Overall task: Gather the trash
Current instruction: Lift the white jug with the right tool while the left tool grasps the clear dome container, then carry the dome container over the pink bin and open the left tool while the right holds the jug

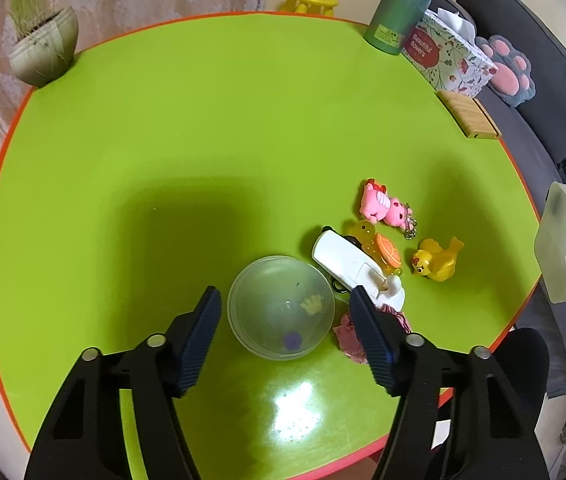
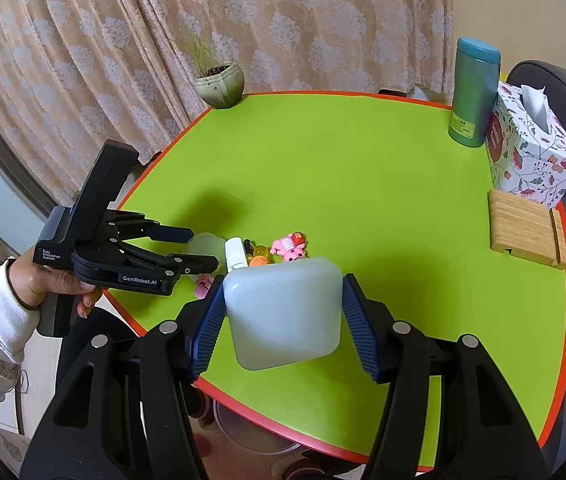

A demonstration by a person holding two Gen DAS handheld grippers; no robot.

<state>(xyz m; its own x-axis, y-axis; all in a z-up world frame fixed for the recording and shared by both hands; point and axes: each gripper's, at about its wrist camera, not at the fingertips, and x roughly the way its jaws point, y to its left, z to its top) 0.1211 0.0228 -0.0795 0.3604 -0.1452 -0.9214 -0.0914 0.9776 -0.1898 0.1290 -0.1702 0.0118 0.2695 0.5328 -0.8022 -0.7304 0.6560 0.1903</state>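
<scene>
A clear plastic half-capsule [image 1: 281, 308] lies dome-up on the green table [image 1: 203, 140], with a yellow crown shape and a purple spot showing through it. My left gripper [image 1: 285, 292] points down over it, one finger on each side and a thin gap at both pads. A crumpled pink wrapper [image 1: 345, 330] lies partly behind the right finger. In the right wrist view my right gripper [image 2: 283, 280] is shut on a white translucent square bin [image 2: 283, 316], held over the table's near edge. The left gripper [image 2: 203, 249] shows there too, in a person's hand [image 2: 49, 280].
Beside the capsule lie a white plastic piece [image 1: 343, 260], an orange turtle toy [image 1: 385, 250], a yellow duck [image 1: 437, 260] and a pink plush keychain [image 1: 383, 204]. A teal flask [image 1: 399, 8], tissue box [image 1: 447, 56], wooden stand [image 1: 469, 114] and plant pot [image 1: 43, 52] line the table's edges.
</scene>
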